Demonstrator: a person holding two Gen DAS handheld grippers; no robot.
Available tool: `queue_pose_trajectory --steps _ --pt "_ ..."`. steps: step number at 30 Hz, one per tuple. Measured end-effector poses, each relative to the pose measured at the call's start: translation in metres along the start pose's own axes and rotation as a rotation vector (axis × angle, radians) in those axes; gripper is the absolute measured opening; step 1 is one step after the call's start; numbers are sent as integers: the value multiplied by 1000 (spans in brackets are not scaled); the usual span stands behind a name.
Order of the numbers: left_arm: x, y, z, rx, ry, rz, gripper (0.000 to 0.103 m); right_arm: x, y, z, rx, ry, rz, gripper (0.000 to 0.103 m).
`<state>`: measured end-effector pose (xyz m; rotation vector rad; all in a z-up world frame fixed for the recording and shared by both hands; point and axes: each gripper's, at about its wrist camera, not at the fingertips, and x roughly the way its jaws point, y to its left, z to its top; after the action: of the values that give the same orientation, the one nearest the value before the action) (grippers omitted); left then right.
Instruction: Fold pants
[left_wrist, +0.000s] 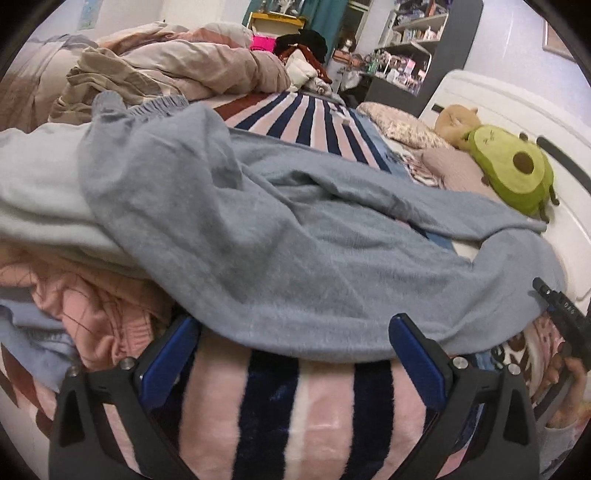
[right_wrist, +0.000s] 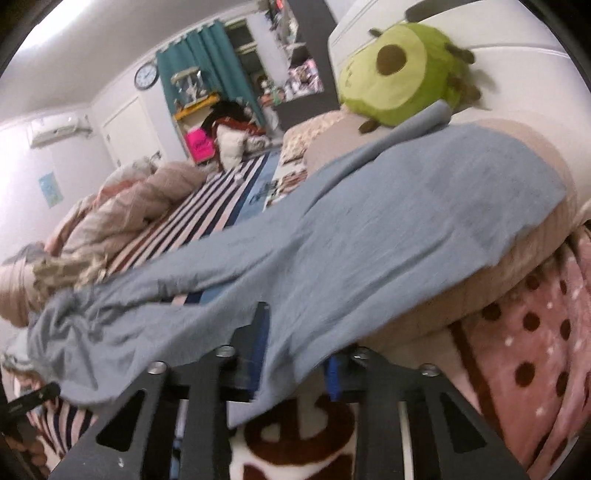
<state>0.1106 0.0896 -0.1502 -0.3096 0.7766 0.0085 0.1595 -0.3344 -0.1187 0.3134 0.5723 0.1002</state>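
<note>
currently one pair of soft grey-blue fleece pants (left_wrist: 280, 236) is seen laid across the pink, white and navy striped blanket (left_wrist: 295, 417) on the bed, its long axis running from the gathered waistband at far left to the leg ends near one green avocado plush toy (left_wrist: 517, 166). the left gripper (left_wrist: 295, 332) is spread wide, nothing pinched. the right gripper (right_wrist: 295, 354) is pressed onto a leg's edge.
</note>
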Motion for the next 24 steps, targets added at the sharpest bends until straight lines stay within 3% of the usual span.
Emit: queue_pose_trajectory --steps 5,7,8,10,12,19,24 --pt "19 4 14 -15 -24 -20 98 13 -12 12 21 -15 -17 18" --pt "23 2 19 -10 -29 13 68 14 -13 15 30 -14 -6 6" --pt "24 1 21 -10 -38 31 60 13 -13 17 30 -22 -1 6" --pt "20 -2 26 -4 -59 59 31 8 -11 17 10 -41 0 6" --pt "13 -4 32 19 -89 77 13 2 -9 20 -16 -61 -3 5" --pt "-12 -15 78 136 -195 104 3 -6 -3 49 -94 -82 42 4" --pt "-5 -20 126 187 -240 135 3 2 9 84 -193 -90 31 3"
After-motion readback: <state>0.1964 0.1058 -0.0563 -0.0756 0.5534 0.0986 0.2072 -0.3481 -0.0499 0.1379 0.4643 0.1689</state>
